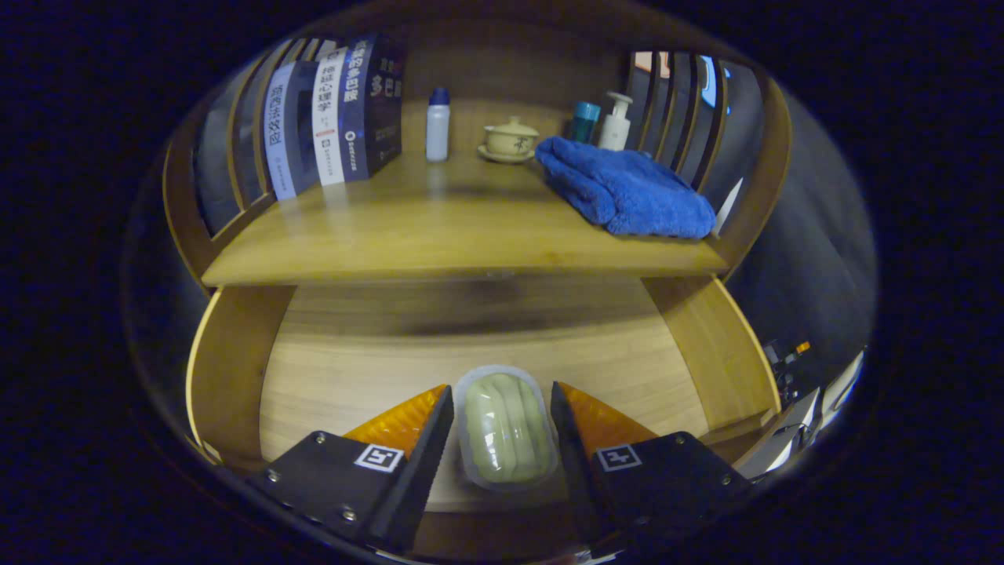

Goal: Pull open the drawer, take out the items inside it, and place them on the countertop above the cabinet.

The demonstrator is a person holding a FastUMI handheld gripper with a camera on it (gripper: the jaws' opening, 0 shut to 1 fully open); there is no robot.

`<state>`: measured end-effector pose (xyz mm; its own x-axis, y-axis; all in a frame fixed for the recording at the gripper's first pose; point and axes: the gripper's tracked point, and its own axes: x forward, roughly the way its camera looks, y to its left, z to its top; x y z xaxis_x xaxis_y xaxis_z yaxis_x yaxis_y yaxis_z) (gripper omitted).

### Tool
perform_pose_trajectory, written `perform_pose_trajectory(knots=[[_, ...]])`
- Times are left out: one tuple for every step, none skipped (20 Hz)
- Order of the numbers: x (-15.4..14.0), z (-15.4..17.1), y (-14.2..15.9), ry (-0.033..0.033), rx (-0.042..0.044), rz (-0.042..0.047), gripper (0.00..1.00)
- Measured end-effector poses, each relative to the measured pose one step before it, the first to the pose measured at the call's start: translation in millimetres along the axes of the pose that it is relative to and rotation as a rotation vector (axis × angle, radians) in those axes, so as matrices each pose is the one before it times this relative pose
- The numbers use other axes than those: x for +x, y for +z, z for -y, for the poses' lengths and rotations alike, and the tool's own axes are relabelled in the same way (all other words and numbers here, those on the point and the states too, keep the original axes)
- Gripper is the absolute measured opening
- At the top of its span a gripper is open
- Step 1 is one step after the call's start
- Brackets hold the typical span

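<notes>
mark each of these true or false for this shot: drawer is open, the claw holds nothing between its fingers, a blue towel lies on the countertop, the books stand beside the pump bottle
1. The drawer is open: true.
2. Nothing sits between the claw's fingers: false, the clear box of green food lies between them, close to both.
3. A blue towel lies on the countertop: true.
4. The books stand beside the pump bottle: false, they stand at opposite ends.

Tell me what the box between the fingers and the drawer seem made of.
Box: looks like clear, slightly frosted plastic, since pale green contents show through it. The gripper fingers flank it; contact unclear. Drawer: wood or wood veneer, visible grain, soft sheen.
</notes>
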<state>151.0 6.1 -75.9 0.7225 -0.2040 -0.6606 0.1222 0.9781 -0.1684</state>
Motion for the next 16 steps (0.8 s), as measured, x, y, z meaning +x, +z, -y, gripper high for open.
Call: perform_pose_trajectory(knots=[[3.92, 0.53, -5.41, -0.00186, 0.00202, -0.02058, 0.74], [3.94, 1.11, -3.23, -0.00889, 0.00696, -0.00423, 0.74], [1.78, 2.16, -7.21, -0.02261, 0.00827, -0.02986, 0.74], [9.12, 3.09, -2.11, -0.00784, -0.02006, 0.00109, 0.48], [-9.83, 1.47, 4.13, -0.01144, -0.02027, 0.02678, 0.21], [4.41, -2.44, -0.67, -0.00089, -0.00725, 0.00842, 0.12], [-1.39, 0.26, 0.11, -0.00376, -0.00358, 0.00849, 0.12], [-2.22, 0.64, 0.67, -0.00210, -0.00952, 0.01152, 0.11], [-3.30, 1.01, 3.40, -0.00307, -0.00423, 0.02090, 0.11], [-4.57, -0.81, 2.32, 0.00800, 0.00562, 0.02015, 0.11], [-6.58, -2.76, 5.30, 0.01161, 0.00229, 0.03279, 0.11], [-7.31, -2.20, 6.09, 0.01689, -0.00189, 0.04092, 0.11], [-8.26, -3.35, 7.98, 0.01719, -0.00369, 0.04894, 0.11], [-7.70, 0.81, 8.17, 0.01078, 0.00820, 0.05642, 0.11], [-8.10, -1.87, 7.45, 0.01012, 0.01169, 0.04740, 0.11], [-9.57, -1.26, 6.16, 0.00647, 0.00508, 0.04150, 0.11]])
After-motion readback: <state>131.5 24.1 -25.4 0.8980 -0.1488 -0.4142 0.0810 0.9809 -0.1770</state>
